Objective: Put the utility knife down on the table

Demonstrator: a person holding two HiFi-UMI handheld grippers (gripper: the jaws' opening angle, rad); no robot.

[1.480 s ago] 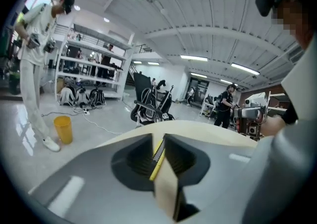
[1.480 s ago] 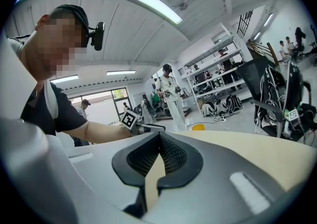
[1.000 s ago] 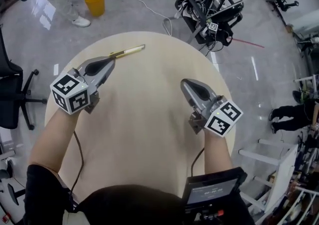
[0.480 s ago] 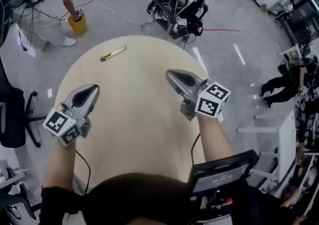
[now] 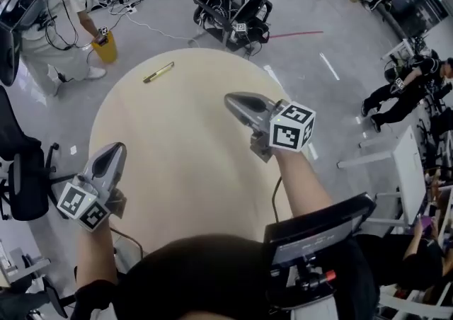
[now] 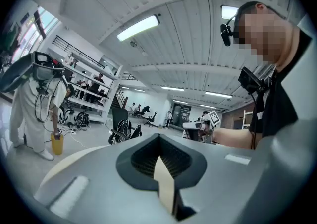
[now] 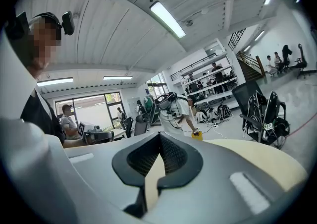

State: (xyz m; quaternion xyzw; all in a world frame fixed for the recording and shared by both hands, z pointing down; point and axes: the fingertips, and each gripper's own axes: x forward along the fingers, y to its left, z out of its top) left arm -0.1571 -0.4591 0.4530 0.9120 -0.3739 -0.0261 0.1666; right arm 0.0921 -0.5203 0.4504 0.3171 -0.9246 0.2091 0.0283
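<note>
The utility knife (image 5: 158,72), slim and yellow-green, lies flat on the far left part of the round beige table (image 5: 184,156), with nothing touching it. My left gripper (image 5: 115,149) hangs over the table's near left edge, far back from the knife, its jaws closed together and empty. My right gripper (image 5: 231,101) is raised over the table's right half, jaws also closed with nothing between them. In the left gripper view the left gripper (image 6: 159,154) points level across the room. In the right gripper view the right gripper (image 7: 159,152) shows the table (image 7: 262,156) below. Neither gripper view shows the knife.
A yellow bucket (image 5: 106,50) and a person in white (image 5: 53,25) stand beyond the table at far left. A black chair piled with cables (image 5: 230,3) is behind the table. An office chair (image 5: 21,170) stands at left. People (image 5: 400,92) crouch at right.
Both grippers have pulled back toward me and risen. The left one left the knife's end and now sits at the near left edge. The knife stays on the table.
</note>
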